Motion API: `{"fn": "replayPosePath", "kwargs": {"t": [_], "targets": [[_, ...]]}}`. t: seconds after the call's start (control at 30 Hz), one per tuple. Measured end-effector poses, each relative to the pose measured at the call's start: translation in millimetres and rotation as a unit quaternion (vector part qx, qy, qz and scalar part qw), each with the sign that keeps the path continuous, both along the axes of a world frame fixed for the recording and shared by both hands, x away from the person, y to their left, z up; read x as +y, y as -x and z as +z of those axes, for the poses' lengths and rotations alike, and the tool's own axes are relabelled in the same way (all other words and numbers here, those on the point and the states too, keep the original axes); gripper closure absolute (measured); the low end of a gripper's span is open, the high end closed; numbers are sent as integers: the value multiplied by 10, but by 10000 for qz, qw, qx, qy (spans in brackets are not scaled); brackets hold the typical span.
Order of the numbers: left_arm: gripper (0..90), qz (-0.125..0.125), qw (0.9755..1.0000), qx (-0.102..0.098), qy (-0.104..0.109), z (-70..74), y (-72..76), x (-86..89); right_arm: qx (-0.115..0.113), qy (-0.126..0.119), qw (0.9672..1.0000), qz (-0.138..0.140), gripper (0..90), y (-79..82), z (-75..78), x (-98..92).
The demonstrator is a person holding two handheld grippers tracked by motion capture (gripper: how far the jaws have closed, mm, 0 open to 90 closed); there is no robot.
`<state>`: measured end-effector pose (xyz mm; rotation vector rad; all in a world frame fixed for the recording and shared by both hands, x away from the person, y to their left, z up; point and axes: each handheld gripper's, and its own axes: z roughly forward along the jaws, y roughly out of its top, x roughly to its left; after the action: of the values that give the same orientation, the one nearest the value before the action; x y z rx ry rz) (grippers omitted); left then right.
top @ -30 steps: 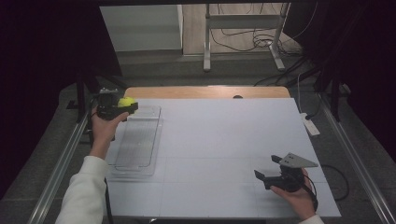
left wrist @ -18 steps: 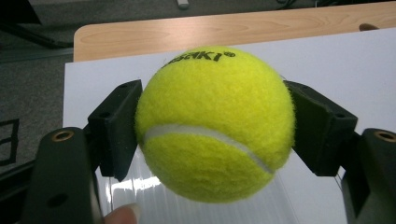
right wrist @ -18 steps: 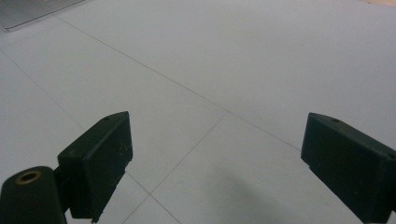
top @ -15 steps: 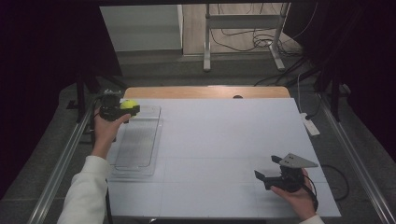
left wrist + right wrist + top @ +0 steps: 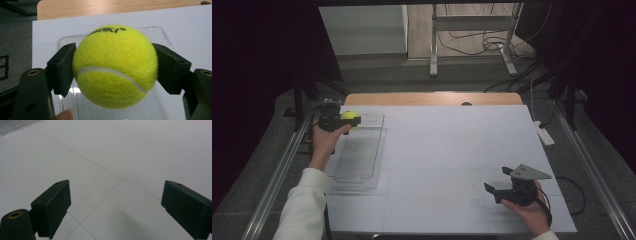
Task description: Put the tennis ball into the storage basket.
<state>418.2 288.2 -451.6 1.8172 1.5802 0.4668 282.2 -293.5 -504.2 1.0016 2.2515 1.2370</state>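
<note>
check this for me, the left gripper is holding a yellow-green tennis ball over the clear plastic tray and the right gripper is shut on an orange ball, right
Not quite. The right gripper holds nothing: the right gripper view shows its jaws wide apart over the bare white table. The rest stands: the left gripper is shut on the yellow-green tennis ball over the clear plastic tray.

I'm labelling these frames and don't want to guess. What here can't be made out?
- Tennis ball logo, left gripper view: first letters curve out of sight over the top.
- Clear tray, left gripper view: its middle is hidden behind the ball.
- Small dark item at the table's far edge, high view: too small to identify.
</note>
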Motion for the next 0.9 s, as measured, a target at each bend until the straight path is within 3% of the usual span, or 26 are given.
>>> {"fn": "replayPosePath", "kwargs": {"t": [0.17,0.9], "targets": [[261,-40,10000,66,-8,-26,-26,-31,2,3,10000,5,95,3,0,0],[260,-288,9973,485,-471,-160,-133,-189,7,-10,10000,26,95,3,-5,-3]]}}
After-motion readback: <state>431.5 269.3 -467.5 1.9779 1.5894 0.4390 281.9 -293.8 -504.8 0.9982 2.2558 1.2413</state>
